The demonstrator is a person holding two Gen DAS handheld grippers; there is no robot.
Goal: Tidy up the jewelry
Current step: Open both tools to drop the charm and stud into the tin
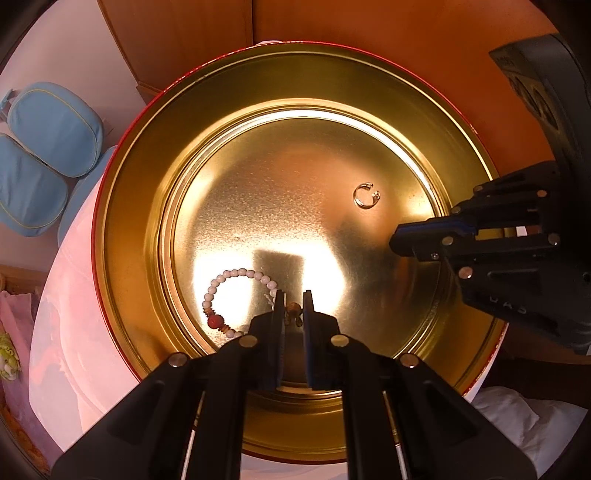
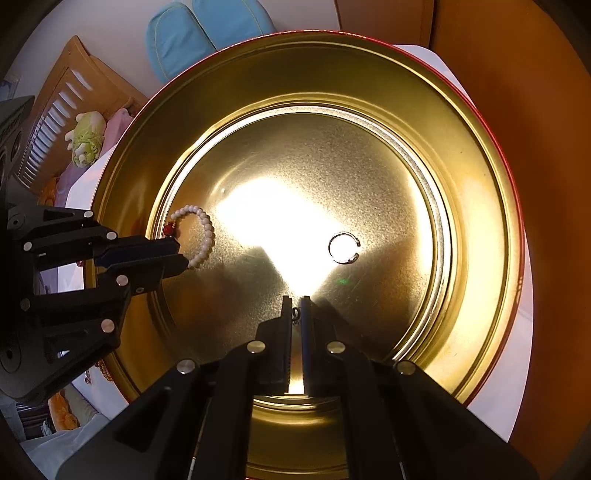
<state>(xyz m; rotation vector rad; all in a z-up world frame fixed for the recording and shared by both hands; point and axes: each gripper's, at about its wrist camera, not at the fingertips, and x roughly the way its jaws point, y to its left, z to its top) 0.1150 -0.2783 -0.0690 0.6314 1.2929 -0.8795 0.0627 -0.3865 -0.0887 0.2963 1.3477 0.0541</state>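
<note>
Lying on the floor of a round gold tin (image 1: pixel 147 206): a white bead bracelet (image 1: pixel 221 280) with a red bead, looping left from the tips of the left hand-held gripper (image 1: pixel 293 314). Pinched between those narrowly spaced fingers, a small brown end piece of the bracelet. Farther right on the tin floor, an open metal ring (image 1: pixel 365 195), well apart from both tools. Nipped between the nearly closed fingers of the right hand-held gripper (image 2: pixel 296 314), a tiny dark metal piece, too small to identify. Beyond the tin, blue cushions (image 1: pixel 44 155) and orange wood panels (image 1: pixel 388 33).
</note>
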